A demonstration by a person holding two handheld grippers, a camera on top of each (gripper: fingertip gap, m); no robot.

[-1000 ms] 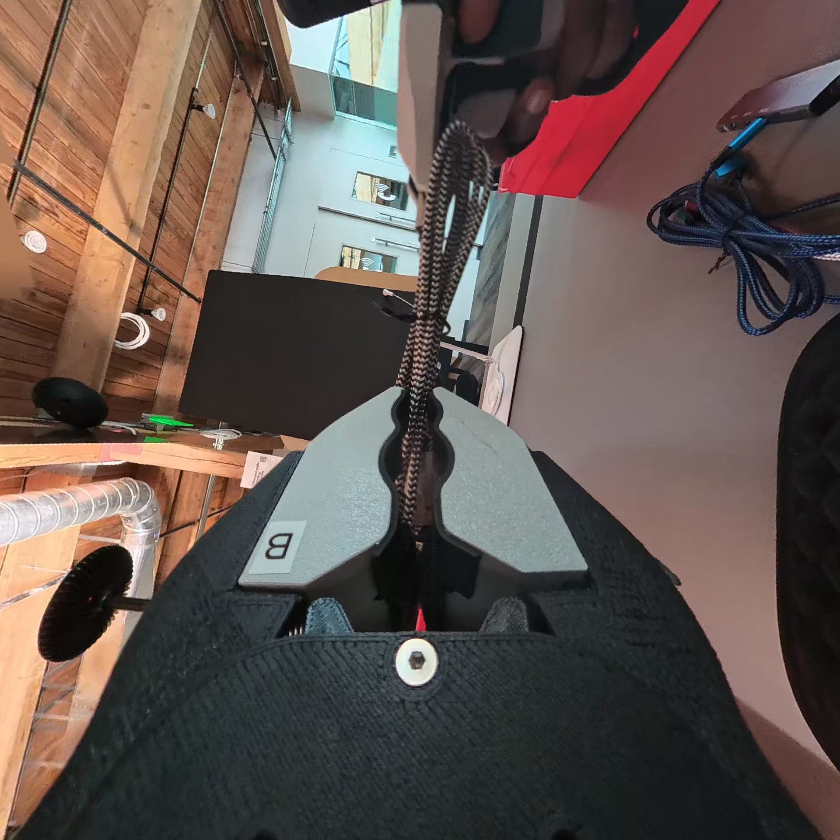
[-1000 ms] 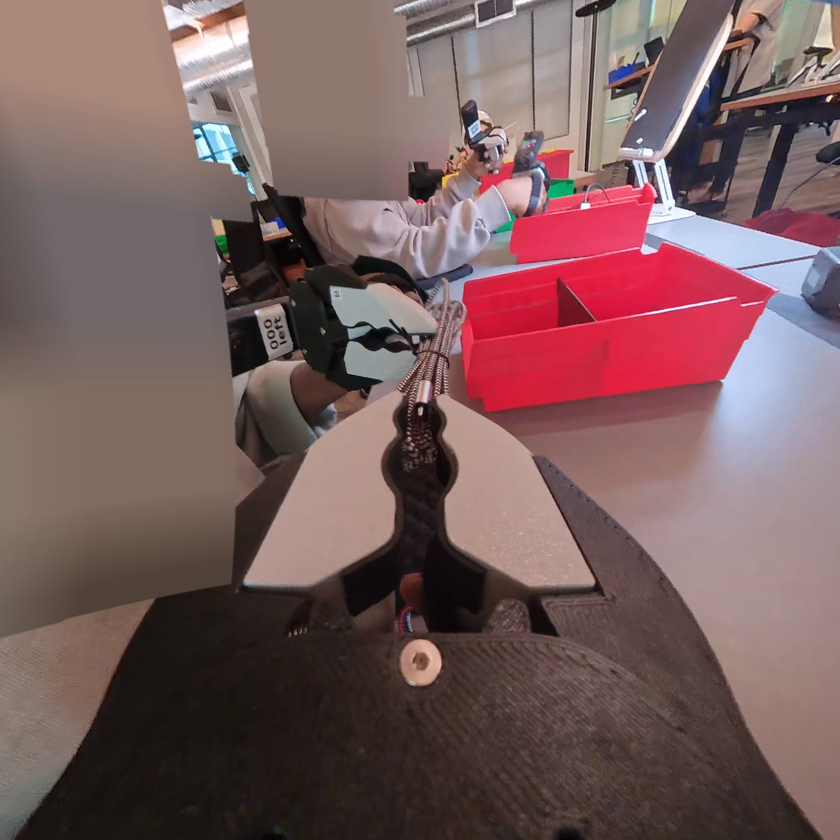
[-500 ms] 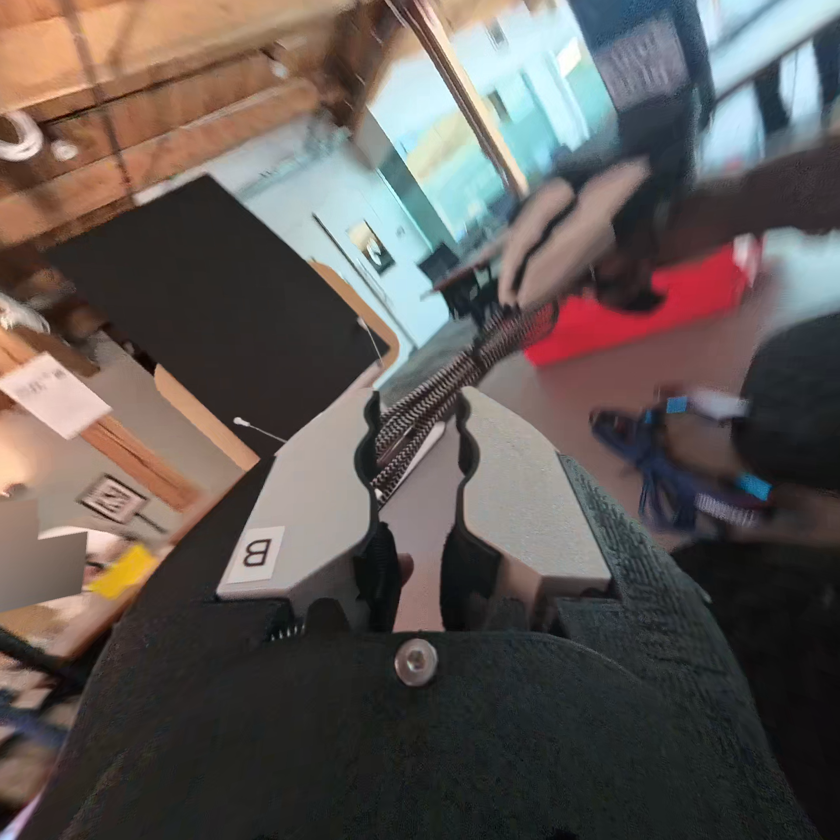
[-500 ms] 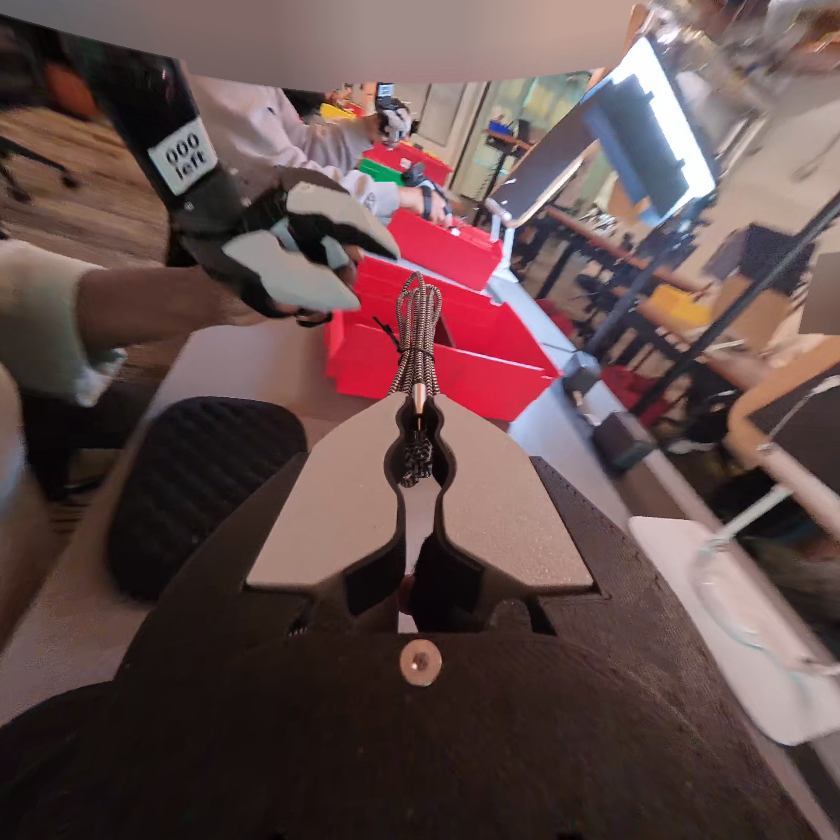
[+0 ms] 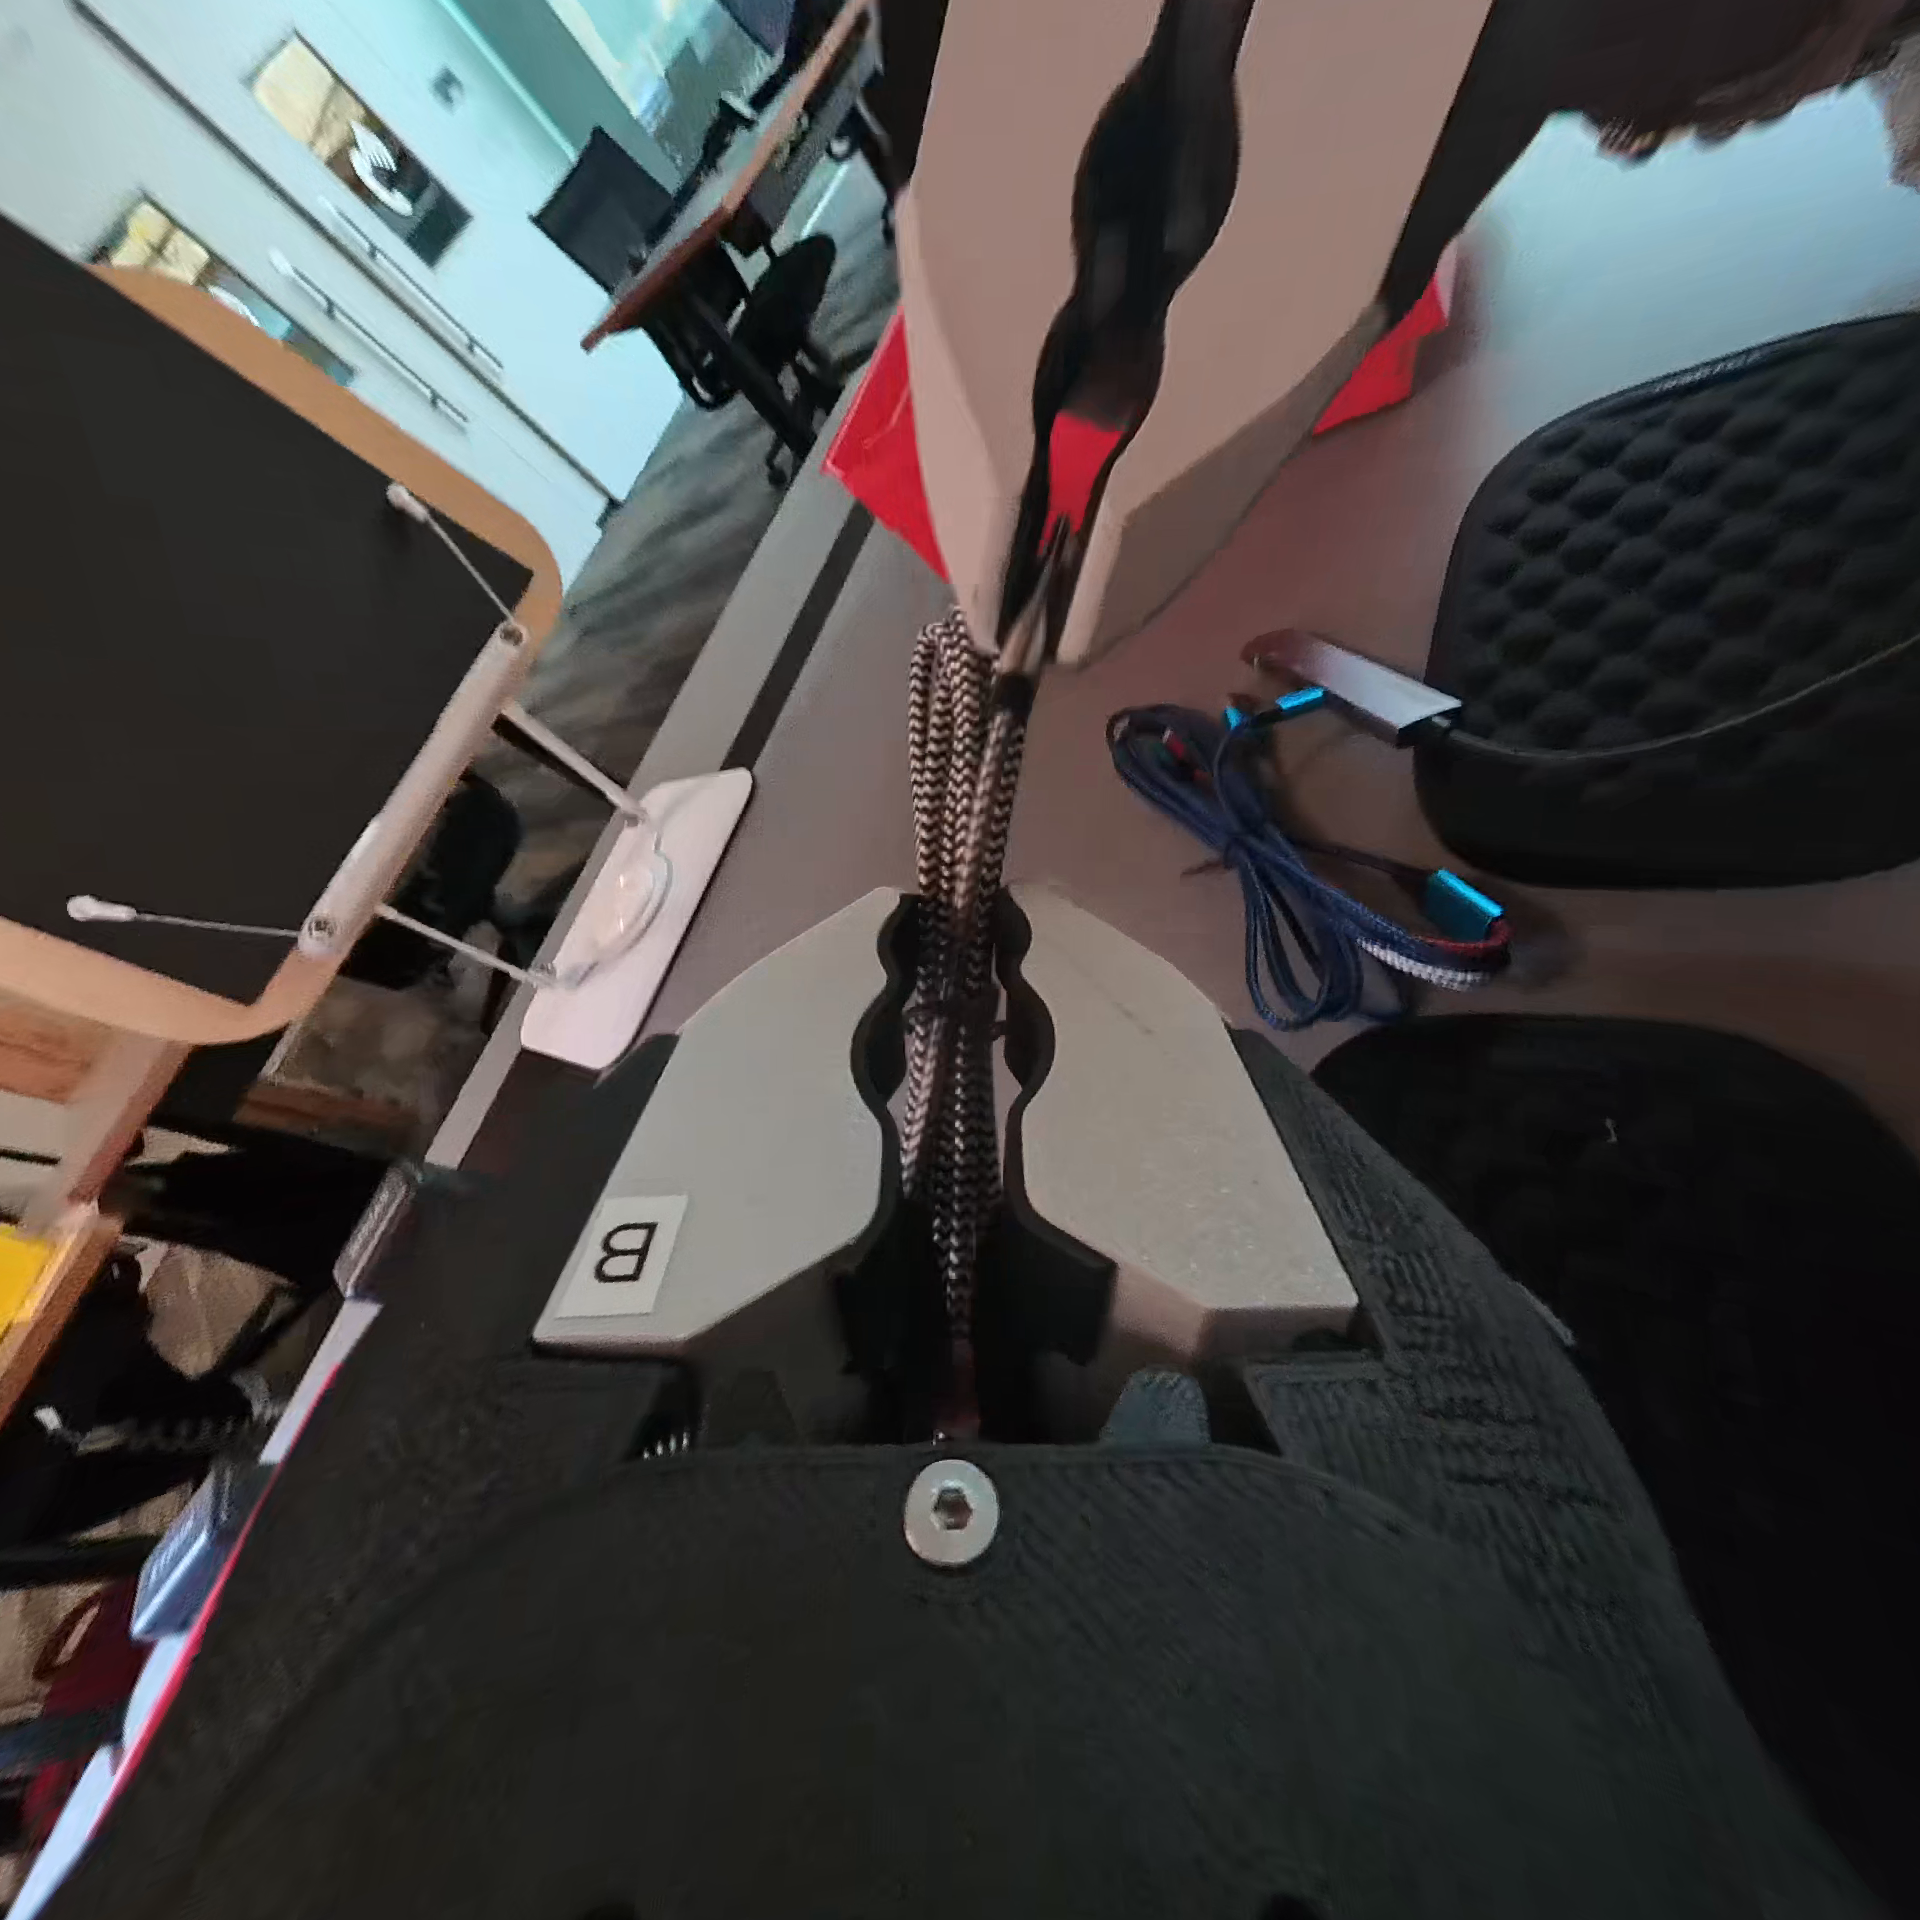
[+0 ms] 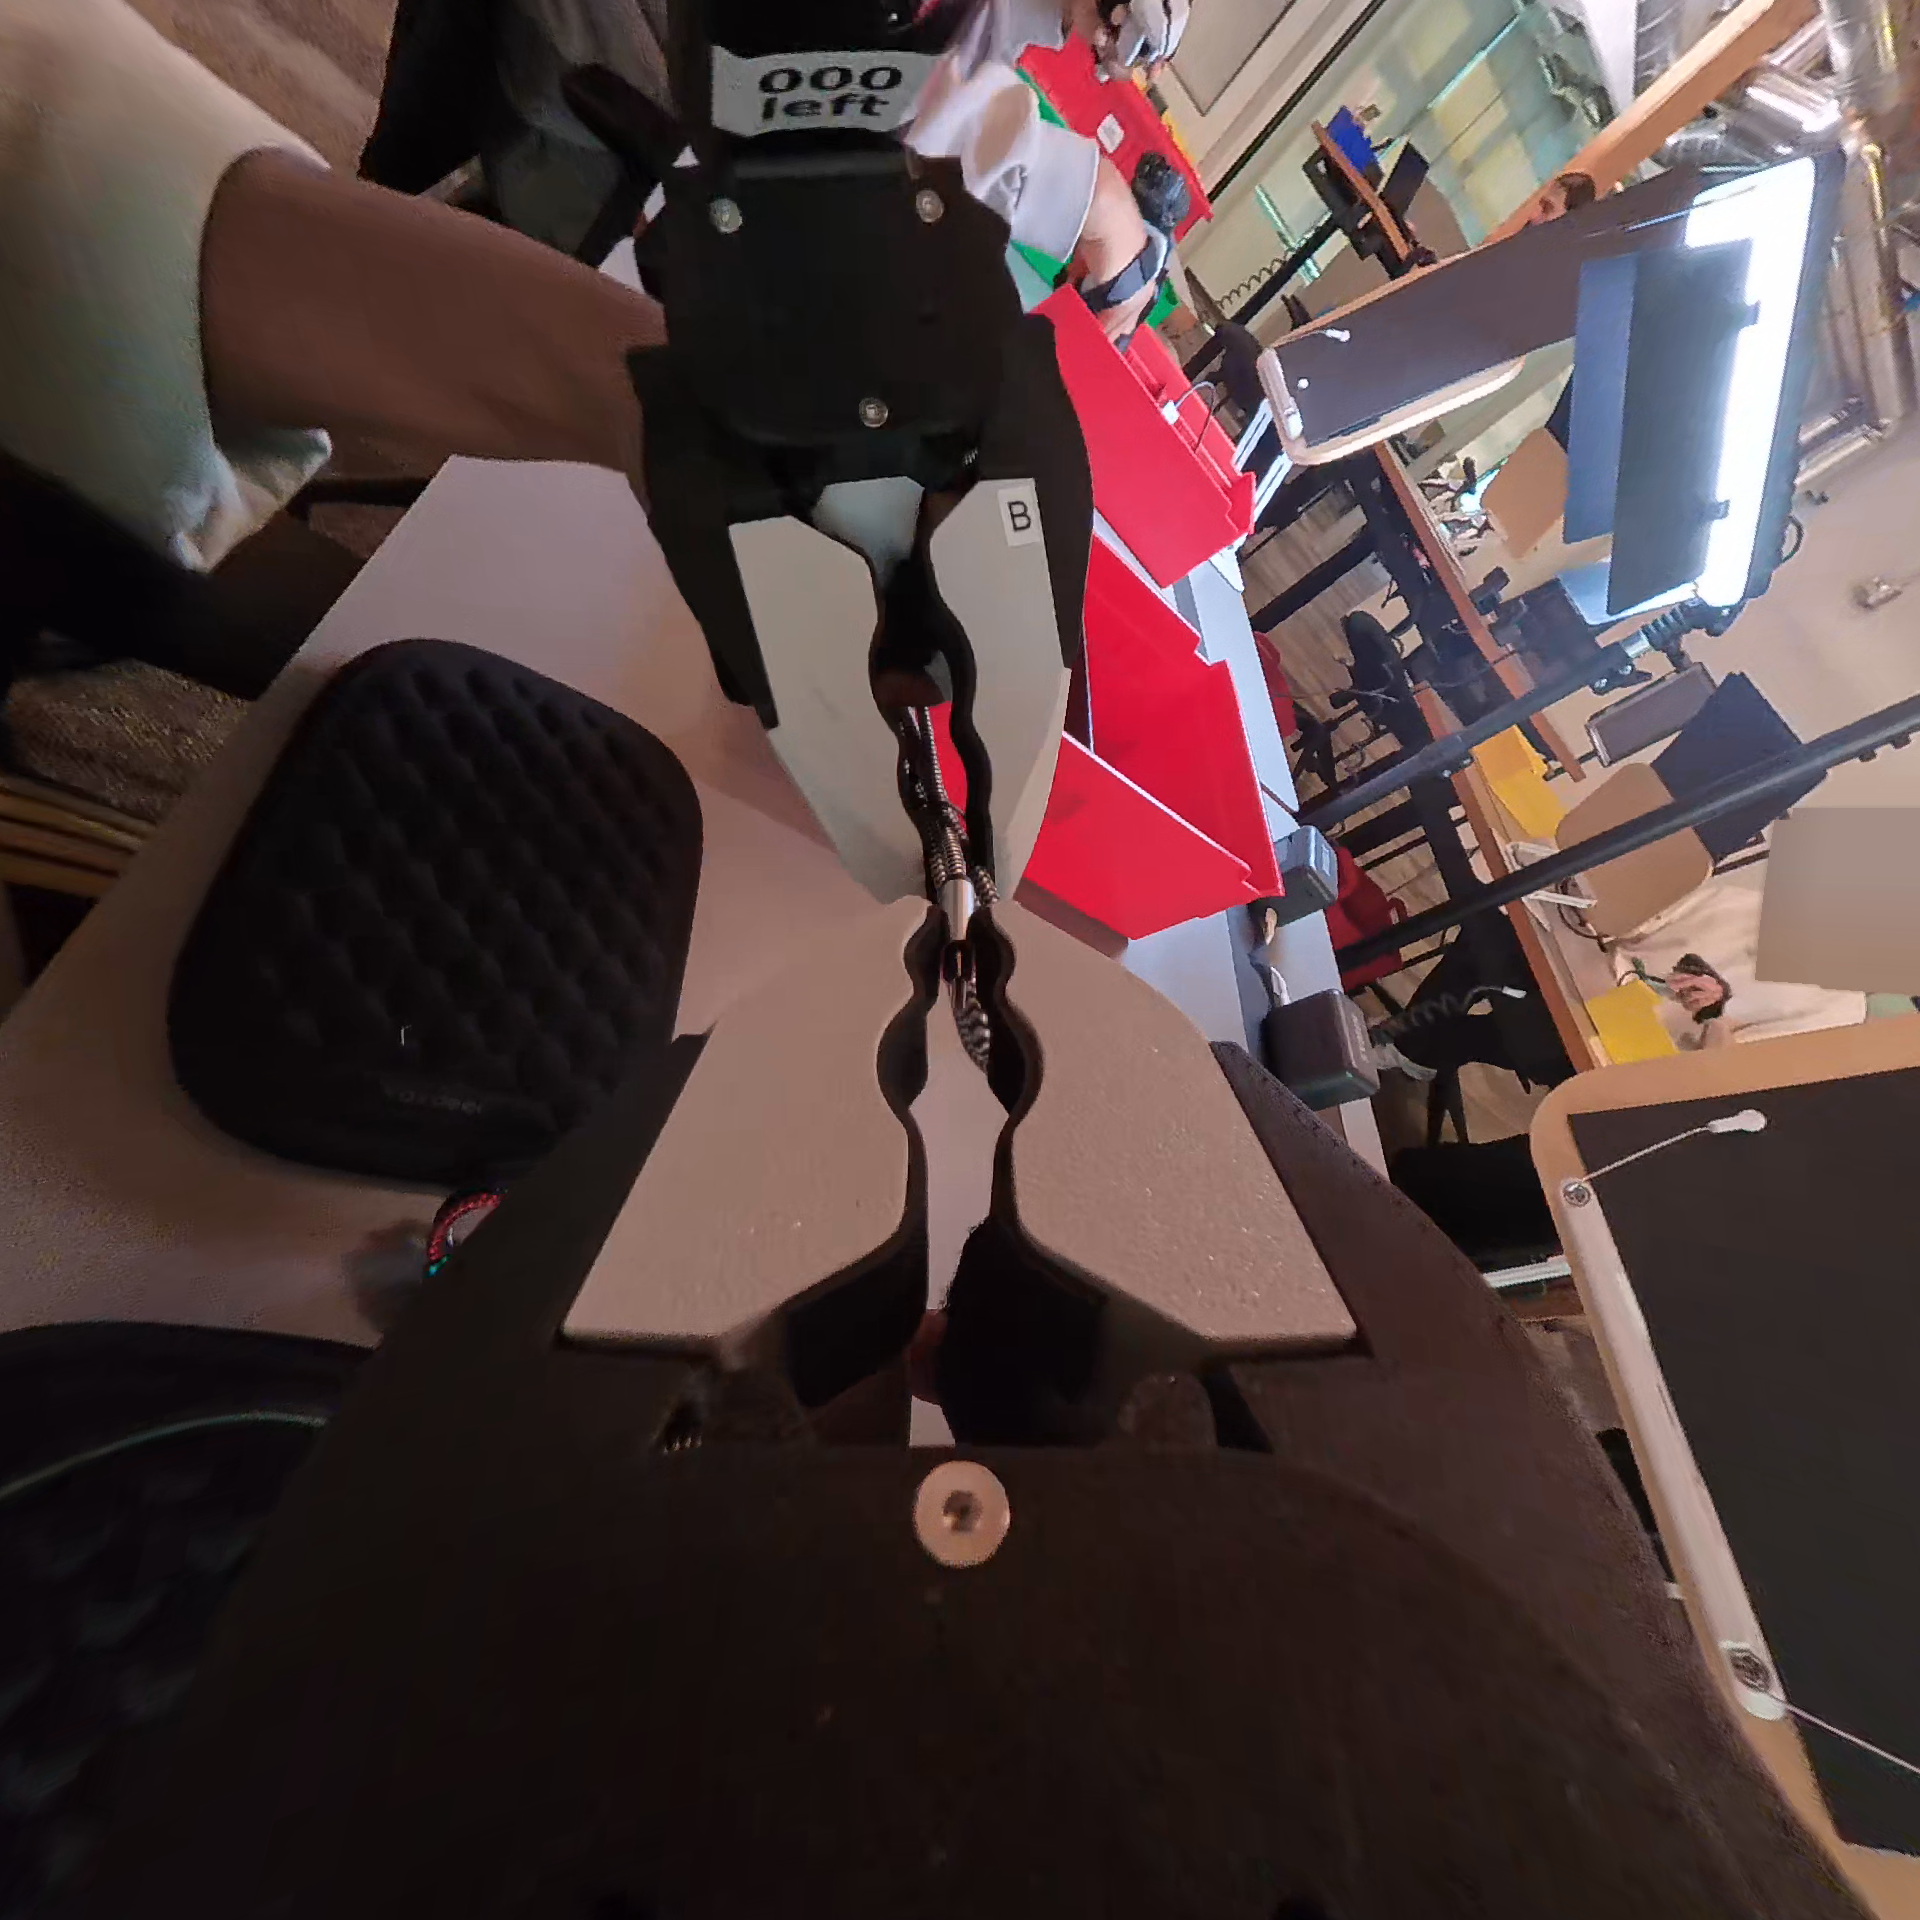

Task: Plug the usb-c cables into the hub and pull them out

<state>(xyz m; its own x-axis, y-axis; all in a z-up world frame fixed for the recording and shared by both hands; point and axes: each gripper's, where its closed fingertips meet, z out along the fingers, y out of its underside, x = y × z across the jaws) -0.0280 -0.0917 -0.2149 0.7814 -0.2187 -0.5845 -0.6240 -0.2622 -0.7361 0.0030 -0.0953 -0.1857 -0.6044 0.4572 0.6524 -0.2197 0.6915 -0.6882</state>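
Both grippers meeting tip to tip above the table (image 5: 1621,260), far from the hub (image 5: 1351,681) on the right. Left gripper (image 5: 961,914) clamped on the braided cable (image 5: 956,790) bundle; right gripper (image 6: 961,930) pinching its plug (image 6: 954,906). Best to pull the plug free slowly, bundle held firm, then carry to hub. Red bin (image 6: 1153,748) beyond: contents hidden.
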